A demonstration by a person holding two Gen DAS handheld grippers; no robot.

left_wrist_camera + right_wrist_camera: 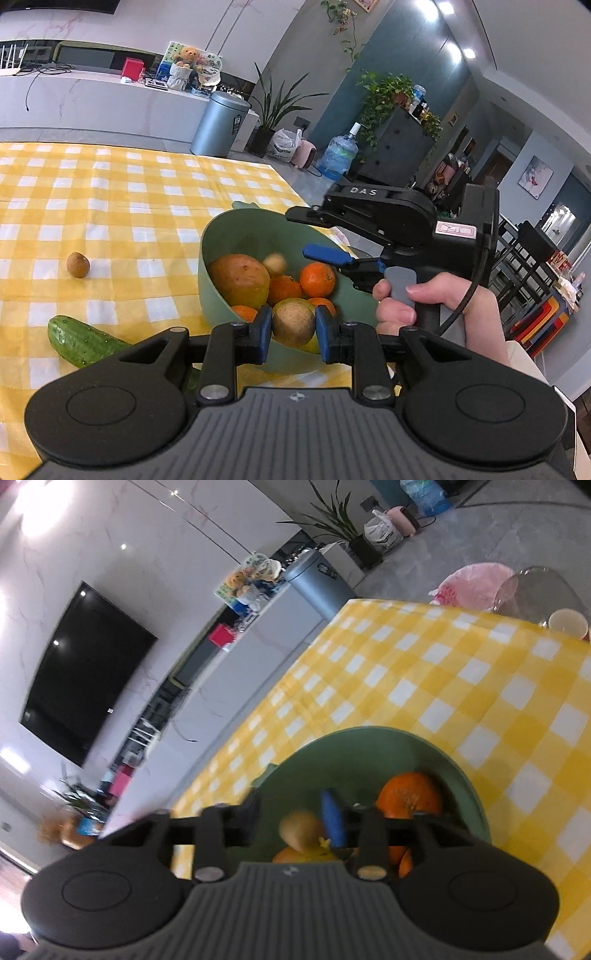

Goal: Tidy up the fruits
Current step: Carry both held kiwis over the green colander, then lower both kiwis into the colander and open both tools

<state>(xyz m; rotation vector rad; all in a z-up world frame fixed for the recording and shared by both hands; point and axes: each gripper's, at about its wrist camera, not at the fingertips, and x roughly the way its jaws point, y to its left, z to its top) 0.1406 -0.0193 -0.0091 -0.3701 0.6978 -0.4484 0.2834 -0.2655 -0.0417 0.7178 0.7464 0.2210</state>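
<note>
left gripper [293, 326] sits low at the near rim of the bowl [221, 236], fingers clenched on a small brown fruit [293, 320]. right gripper [328, 258] hangs over the bowl's far side, fingers released, with a blurred little fruit [276, 263] loose just beside them above the mango [240, 278] and oranges [317, 279]. the bowl stands close to the counter [110, 192] edge on the right. wide open checked cloth to the left, only a lone fruit [78, 264] and a cucumber [83, 341] lying there.
</note>
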